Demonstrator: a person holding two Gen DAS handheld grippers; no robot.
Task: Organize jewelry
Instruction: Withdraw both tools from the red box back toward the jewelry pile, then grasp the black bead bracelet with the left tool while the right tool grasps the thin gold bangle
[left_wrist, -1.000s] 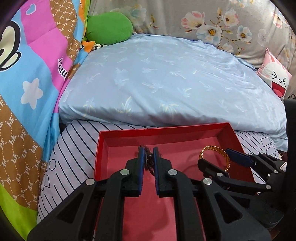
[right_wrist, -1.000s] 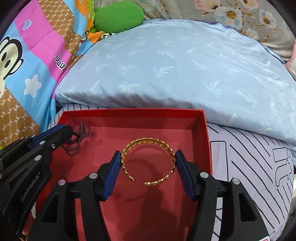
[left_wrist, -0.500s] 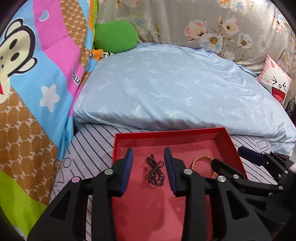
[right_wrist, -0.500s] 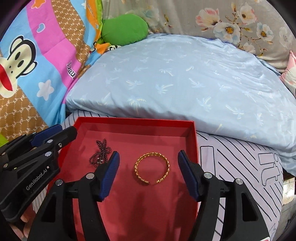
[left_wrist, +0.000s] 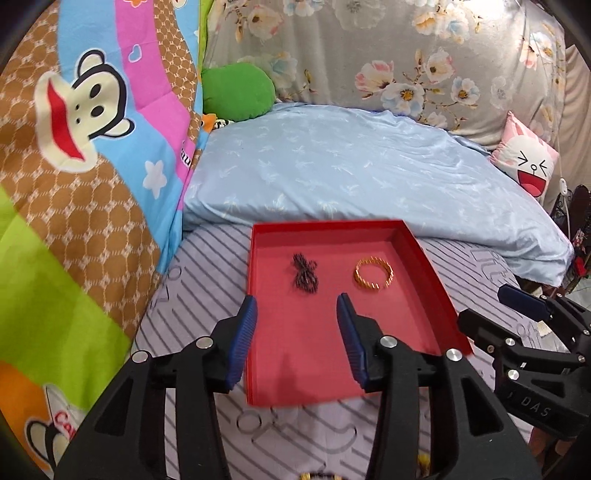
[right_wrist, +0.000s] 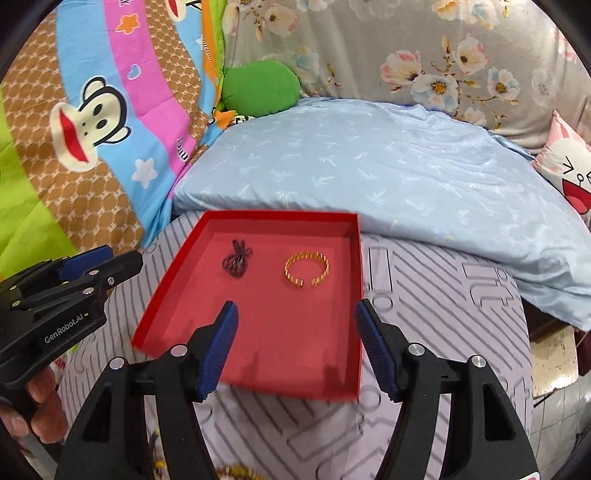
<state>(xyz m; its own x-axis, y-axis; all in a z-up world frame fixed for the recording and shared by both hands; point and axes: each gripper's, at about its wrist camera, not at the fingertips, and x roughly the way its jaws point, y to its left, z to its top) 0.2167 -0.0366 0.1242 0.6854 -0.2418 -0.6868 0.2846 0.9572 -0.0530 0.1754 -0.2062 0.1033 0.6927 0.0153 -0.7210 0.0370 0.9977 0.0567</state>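
Observation:
A shallow red tray (left_wrist: 424, 295) (right_wrist: 166, 288) lies on a lilac striped sheet. A dark bead chain (left_wrist: 304, 275) (right_wrist: 238, 258) is bunched on its floor, and to its right lies a gold open bangle (left_wrist: 373, 275) (right_wrist: 306, 273). My left gripper (left_wrist: 295, 306) hovers over the tray's near left part, short of the chain. Its jaws are opening and nothing is between them. My right gripper (right_wrist: 295, 308) hangs open and empty above the tray's near right part, short of the bangle. Each gripper shows in the other's view, the right gripper (left_wrist: 495, 312) and the left gripper (right_wrist: 110, 260).
A light blue pillow (left_wrist: 351, 173) lies just behind the tray. A cartoon quilt (left_wrist: 92, 166) rises on the left, with a green cushion (left_wrist: 236, 92) and a pink rabbit cushion (left_wrist: 528, 166) at the back. More gold pieces (right_wrist: 236, 472) peek in at the bottom edge. A hand (right_wrist: 37, 406) holds the left gripper.
The left gripper let go of the bead chain, which now lies in the tray. Both grippers pulled back and up from the tray, and their jaws widened.

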